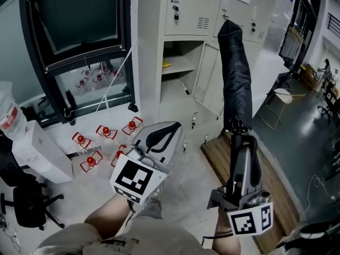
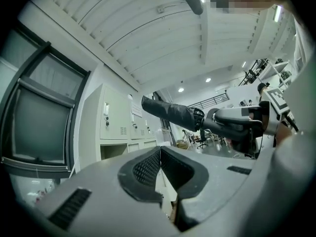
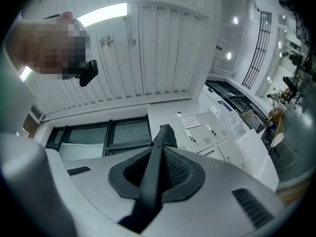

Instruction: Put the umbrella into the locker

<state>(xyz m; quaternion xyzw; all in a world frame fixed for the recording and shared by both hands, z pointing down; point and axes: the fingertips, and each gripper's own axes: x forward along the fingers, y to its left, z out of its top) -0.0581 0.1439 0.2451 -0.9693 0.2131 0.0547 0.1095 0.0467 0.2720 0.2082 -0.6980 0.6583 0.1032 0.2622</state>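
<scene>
A folded black umbrella (image 1: 237,78) stands upright in the head view, its tip near the upper locker doors. My right gripper (image 1: 240,136) is shut on its lower end; in the right gripper view the dark shaft (image 3: 154,174) runs between the pads, and the umbrella's top (image 3: 166,135) points at the lockers. The white locker bank has one open compartment (image 1: 179,62) with a shelf, its door (image 1: 208,81) swung out beside the umbrella. My left gripper (image 1: 176,128) is lower left, shut and holding nothing. The left gripper view shows the umbrella (image 2: 170,112) level, held by the right gripper (image 2: 237,125).
Several red-and-white items (image 1: 106,132) lie on the floor below a dark-framed window (image 1: 79,25). A white box (image 1: 37,149) and a black office chair (image 1: 26,206) are at the left. A wooden platform (image 1: 260,179) runs under the lockers; a white stool (image 1: 281,97) stands behind.
</scene>
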